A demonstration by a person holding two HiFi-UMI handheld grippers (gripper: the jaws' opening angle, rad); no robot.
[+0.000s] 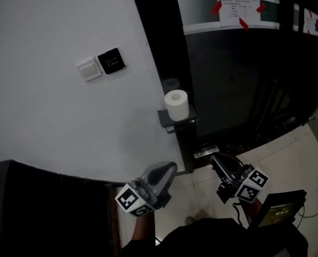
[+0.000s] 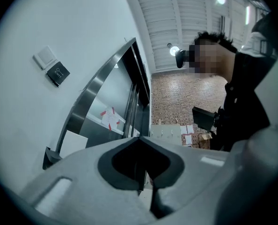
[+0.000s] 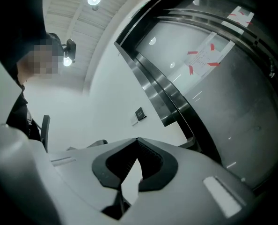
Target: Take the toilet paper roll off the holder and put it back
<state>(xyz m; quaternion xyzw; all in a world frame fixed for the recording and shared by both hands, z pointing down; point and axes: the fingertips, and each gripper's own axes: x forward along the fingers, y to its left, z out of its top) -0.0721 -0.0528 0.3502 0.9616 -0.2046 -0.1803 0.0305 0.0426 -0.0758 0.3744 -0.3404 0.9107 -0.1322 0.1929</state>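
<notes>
Left hand-held gripper (image 1: 166,171) and right hand-held gripper (image 1: 217,160) are pressed together, empty; unopened, they could topple the toilet paper roll (image 1: 176,104).

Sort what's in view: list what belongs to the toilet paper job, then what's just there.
Belongs to the job:
toilet paper roll
holder
left gripper
right gripper

Just there:
wall switch
black wall plate
taped notice

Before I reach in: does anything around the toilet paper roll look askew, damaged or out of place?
Nothing stands out. The toilet paper roll stands upright on its holder, and nothing looks spilled or broken.
</notes>
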